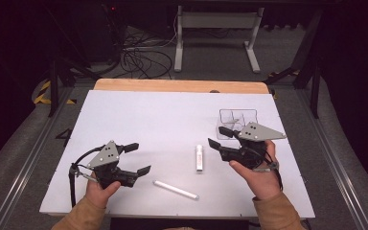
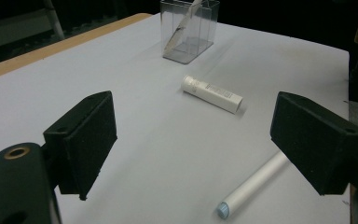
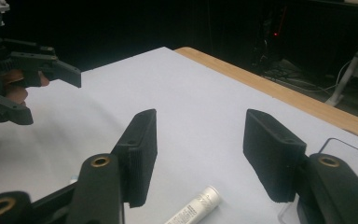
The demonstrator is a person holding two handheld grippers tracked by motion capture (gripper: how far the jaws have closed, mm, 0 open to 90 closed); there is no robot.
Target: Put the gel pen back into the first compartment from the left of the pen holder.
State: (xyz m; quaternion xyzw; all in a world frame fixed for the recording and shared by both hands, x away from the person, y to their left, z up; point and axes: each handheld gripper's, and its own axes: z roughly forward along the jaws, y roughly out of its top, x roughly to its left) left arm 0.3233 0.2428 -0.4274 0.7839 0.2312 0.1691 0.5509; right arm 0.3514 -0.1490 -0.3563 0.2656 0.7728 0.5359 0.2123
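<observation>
Two hand-held grippers hover over a white table top [image 1: 139,115], each with its jaws spread wide and gripping nothing. In the left gripper view, the left gripper [image 2: 193,142] faces two white tubes: a long thin tube with a pale blue cap [image 2: 254,186] lies just beside and partly under its right-hand jaw, and a shorter labelled tube [image 2: 212,94] lies ahead of the jaws, beyond the gap. Farther ahead stands a clear plastic box [image 2: 189,30] with a divider inside. In the right gripper view, the right gripper [image 3: 200,156] has the labelled tube below and between its jaws, and the box rim just past its right-hand jaw. Both tubes are round and lie flat — a jaw nudging one from the side would likely roll it away, and a pinch near an end could squirt it out. The light box might tip if bumped. The white sheet sits on a wooden bench edge [image 1: 182,85]; beyond it the room is dark, with cables [image 1: 141,60] on the floor and a white table frame [image 1: 215,33]
</observation>
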